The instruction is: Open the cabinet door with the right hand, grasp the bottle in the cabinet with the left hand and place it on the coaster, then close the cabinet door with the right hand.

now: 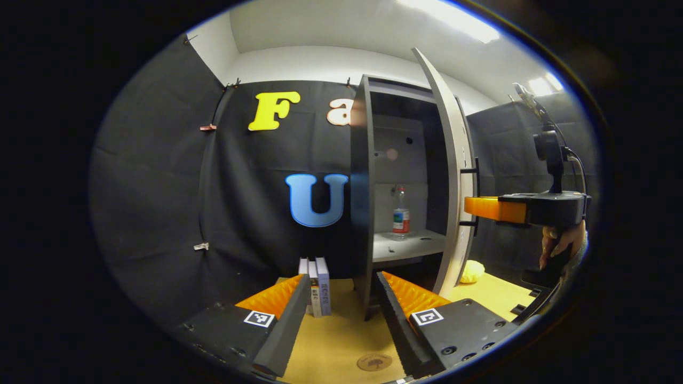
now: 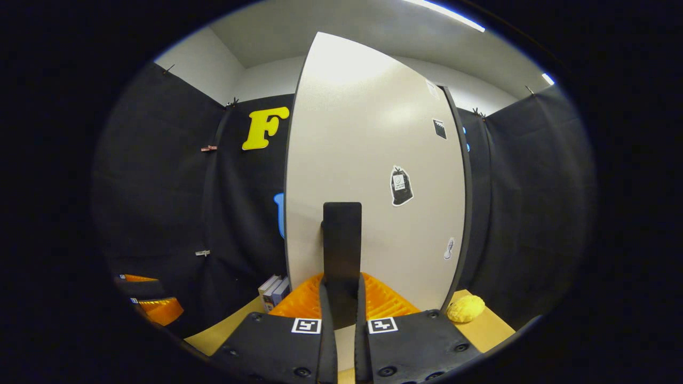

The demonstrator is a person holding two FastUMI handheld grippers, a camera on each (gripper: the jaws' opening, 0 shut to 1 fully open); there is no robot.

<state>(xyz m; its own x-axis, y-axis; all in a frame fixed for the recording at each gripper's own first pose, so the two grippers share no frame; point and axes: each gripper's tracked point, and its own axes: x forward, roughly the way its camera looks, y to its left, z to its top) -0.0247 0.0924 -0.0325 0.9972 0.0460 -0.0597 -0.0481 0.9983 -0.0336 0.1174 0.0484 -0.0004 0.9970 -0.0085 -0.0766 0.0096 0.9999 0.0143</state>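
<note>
On the cabinet shelf: bottle (image 1: 401, 212), label unreadable | left gripper (image 1: 341, 298) wide | right gripper (image 2: 342, 298) clamps door handle (image 2: 342, 240)

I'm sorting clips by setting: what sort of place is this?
Probably a staged recording booth, not a real home: black cloth walls hang around a yellowish tabletop carrying a small grey cabinet, its door open on a clear plastic bottle.
</note>
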